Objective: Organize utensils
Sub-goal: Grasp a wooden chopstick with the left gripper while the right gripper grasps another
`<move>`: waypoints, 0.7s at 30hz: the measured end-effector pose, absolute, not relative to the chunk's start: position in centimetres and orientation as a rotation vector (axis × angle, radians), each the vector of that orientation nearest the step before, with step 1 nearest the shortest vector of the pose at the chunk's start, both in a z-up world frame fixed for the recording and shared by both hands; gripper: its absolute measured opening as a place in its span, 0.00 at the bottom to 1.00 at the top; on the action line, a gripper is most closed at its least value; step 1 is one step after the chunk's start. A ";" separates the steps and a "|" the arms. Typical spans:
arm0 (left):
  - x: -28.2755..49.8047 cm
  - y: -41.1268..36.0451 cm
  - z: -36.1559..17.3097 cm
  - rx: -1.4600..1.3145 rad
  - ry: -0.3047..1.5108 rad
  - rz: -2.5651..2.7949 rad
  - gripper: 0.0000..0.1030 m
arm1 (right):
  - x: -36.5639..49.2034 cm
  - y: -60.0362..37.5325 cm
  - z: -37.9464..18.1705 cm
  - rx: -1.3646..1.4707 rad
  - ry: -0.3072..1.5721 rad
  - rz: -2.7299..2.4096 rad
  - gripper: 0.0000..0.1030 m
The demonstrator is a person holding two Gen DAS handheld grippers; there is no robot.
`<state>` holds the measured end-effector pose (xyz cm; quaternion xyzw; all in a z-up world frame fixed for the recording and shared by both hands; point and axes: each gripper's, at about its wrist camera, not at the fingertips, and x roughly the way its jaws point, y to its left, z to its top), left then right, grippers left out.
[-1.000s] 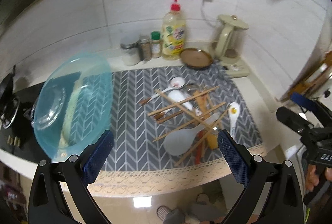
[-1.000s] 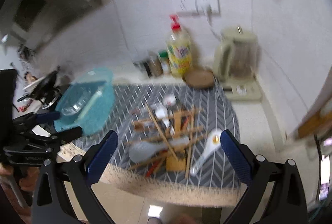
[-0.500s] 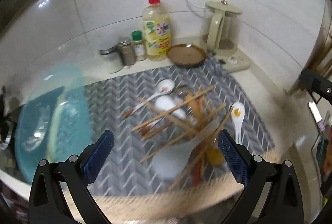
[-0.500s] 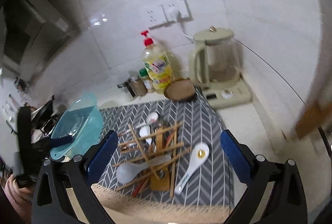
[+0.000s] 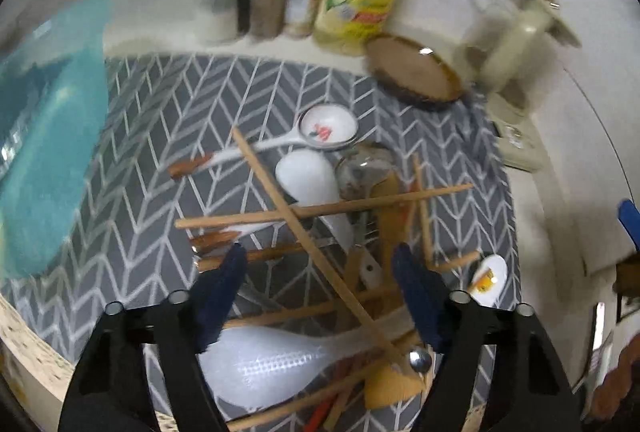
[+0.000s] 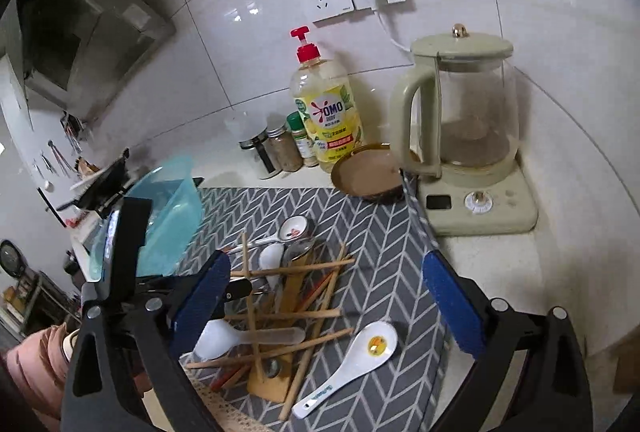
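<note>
A loose heap of utensils (image 6: 280, 296) lies on the grey herringbone mat (image 6: 372, 228), in the near half of the mat toward the counter's front edge. In the right wrist view the wooden chopsticks (image 6: 298, 268) cross one another: several run roughly from 9 to 3 o'clock, while one long stick (image 6: 250, 296) runs nearly from 12 to 6 o'clock across them. The translucent rice paddle (image 6: 240, 338) lies with its long axis from 9 to 3 o'clock, blade at the 9 o'clock end. A white ceramic spoon (image 6: 352, 364) sits just beside the heap on its right, axis running from 7 to 1 o'clock, bowl at the 1 o'clock end and face up. A second white spoon (image 6: 294, 228) at the far edge of the heap has its bowl toward 2 o'clock. The left gripper (image 5: 318, 268) hangs low over the heap with its jaws apart and nothing between them; in its blurred view one long chopstick (image 5: 304, 232) slants from 11 to 5 o'clock between the fingers. The right gripper (image 6: 326, 292) is held higher and farther back, jaws wide apart and empty. At the mat's 9 o'clock side stands a teal plastic basin (image 6: 168, 204); beyond the mat at 12 o'clock are a dish soap bottle (image 6: 326, 112), spice jars (image 6: 280, 148), a brown dish (image 6: 368, 174) and a glass kettle (image 6: 460, 104).
</note>
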<state>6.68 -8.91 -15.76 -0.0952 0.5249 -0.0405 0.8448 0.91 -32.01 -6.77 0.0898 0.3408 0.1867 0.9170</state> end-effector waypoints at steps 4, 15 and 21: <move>7.9 -8.1 -18.4 -0.271 1.195 -0.082 0.40 | 1.2 -31.4 -7.6 0.184 0.705 0.376 0.81; 7.3 -5.1 -16.7 -0.283 1.203 -0.139 0.07 | 3.0 -27.1 -10.2 0.036 0.763 0.512 0.47; 5.8 -3.5 -11.6 -0.172 1.118 -0.139 0.07 | 6.8 -22.8 -13.1 -0.191 0.821 0.665 0.41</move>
